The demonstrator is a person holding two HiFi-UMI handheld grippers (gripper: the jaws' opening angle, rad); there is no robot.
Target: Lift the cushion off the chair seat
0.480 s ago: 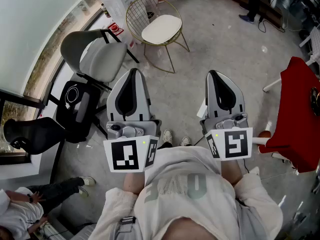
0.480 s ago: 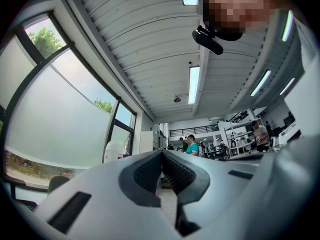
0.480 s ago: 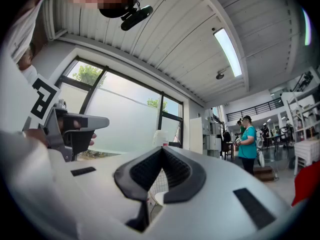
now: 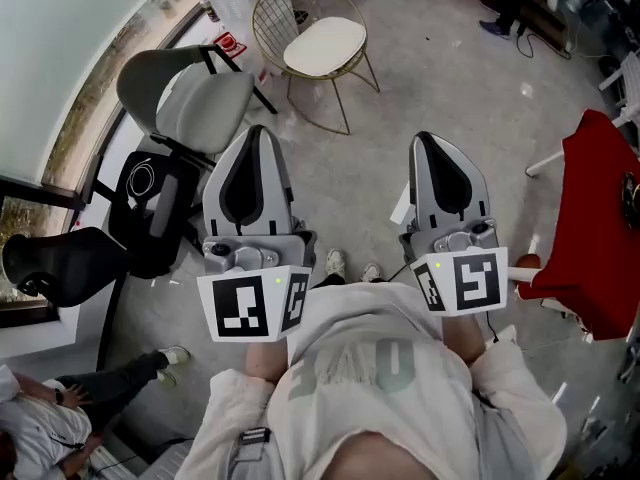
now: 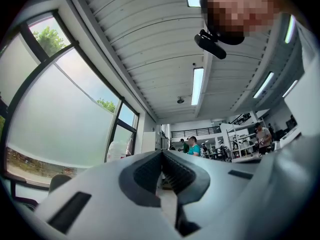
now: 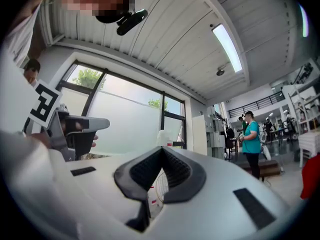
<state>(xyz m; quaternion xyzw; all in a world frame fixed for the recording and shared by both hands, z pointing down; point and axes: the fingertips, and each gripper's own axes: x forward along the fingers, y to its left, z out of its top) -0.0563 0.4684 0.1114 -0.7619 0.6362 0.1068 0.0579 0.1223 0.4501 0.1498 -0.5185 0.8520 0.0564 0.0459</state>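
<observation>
1. Head view: the cream cushion (image 4: 323, 46) lies on the seat of the gold wire chair (image 4: 268, 13) near the top of the frame, well apart from both my tools. I hold my left hand-held gripper (image 4: 256, 140) and right hand-held gripper (image 4: 430, 148) side by side in front of my chest, above the grey floor (image 4: 440, 78). A grey chair (image 4: 195, 108) stands left of the wire one, and a red cloth (image 4: 595, 208) shows at the right edge.
2. Left gripper view: my left hand-held gripper (image 5: 161, 154) has its jaws together at the tips with nothing between them. Beyond it are the ceiling (image 5: 150, 44) and a window (image 5: 60, 119).
3. Right gripper view: my right hand-held gripper (image 6: 162, 150) is likewise closed and empty. A person in a teal shirt (image 6: 251, 136) stands far off to the right.
</observation>
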